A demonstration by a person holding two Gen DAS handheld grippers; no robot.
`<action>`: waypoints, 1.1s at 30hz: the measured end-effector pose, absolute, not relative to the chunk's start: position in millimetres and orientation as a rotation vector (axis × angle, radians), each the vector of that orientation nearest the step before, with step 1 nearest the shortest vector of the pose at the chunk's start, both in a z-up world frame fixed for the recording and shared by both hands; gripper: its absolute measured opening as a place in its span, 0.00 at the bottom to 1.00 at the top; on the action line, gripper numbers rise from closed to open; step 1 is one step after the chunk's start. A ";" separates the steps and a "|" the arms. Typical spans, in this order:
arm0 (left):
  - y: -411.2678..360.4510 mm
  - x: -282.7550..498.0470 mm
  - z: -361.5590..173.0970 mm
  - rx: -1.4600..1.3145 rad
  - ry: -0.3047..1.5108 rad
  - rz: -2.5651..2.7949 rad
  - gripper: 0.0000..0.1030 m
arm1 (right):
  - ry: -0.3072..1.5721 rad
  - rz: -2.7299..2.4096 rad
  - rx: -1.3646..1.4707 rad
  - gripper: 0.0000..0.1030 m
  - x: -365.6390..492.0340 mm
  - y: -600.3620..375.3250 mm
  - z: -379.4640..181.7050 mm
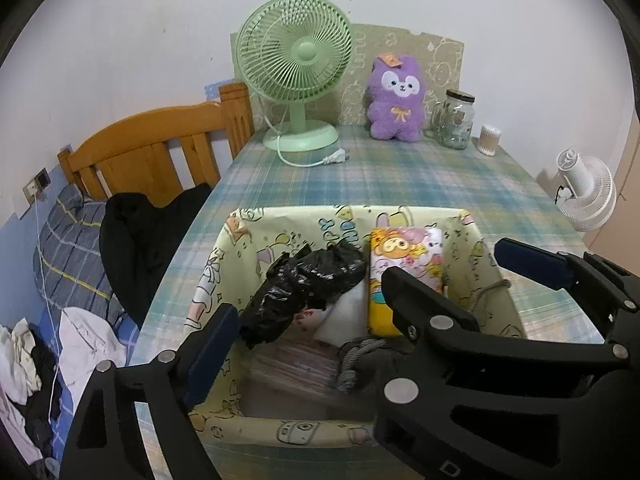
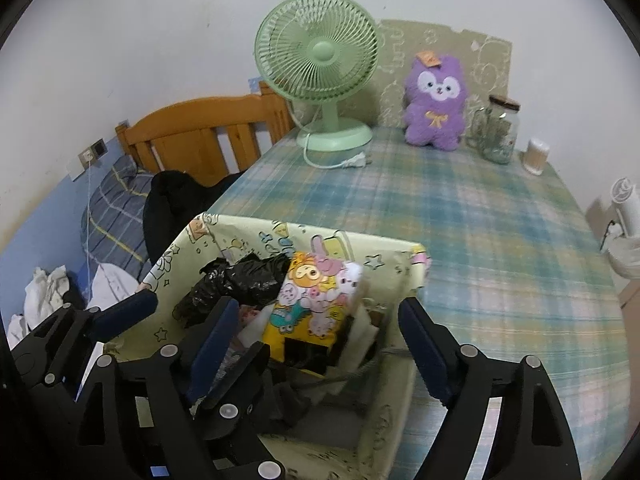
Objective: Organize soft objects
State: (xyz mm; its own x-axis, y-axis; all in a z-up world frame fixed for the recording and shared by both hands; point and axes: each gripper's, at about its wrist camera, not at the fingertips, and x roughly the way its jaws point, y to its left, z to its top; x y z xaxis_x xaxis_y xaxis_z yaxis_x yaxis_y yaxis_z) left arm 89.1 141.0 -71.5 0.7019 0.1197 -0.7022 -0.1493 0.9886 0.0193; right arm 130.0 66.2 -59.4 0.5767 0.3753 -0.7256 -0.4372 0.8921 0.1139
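Observation:
A pale yellow cartoon-print fabric basket (image 1: 304, 216) (image 2: 280, 236) stands on the plaid table near me. In it lie a crumpled black plastic bag (image 1: 308, 284) (image 2: 248, 276), a yellow cartoon tissue pack (image 1: 400, 252) (image 2: 316, 292), something white (image 1: 344, 312) and a dark cloth (image 2: 288, 400). My left gripper (image 1: 320, 320) hovers open over the basket's left half. My right gripper (image 2: 316, 308) stands open astride the yellow pack, its pads clear of it. The two grippers overlap side by side. A purple plush (image 1: 394, 100) (image 2: 434, 108) sits at the table's far edge.
At the back stand a green fan (image 1: 296, 52) with its loose plug (image 1: 336, 158), a glass jar (image 1: 456, 120) and a cotton-swab tub (image 1: 490, 138). A white fan (image 1: 584, 196) is off the right edge. Left is a bed with a wooden headboard (image 1: 160, 148), black garment (image 1: 152, 240) and clothes.

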 end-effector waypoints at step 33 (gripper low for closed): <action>55.1 69.3 -12.5 0.029 0.592 0.044 1.00 | 0.632 0.220 0.018 0.96 87.0 -57.9 11.2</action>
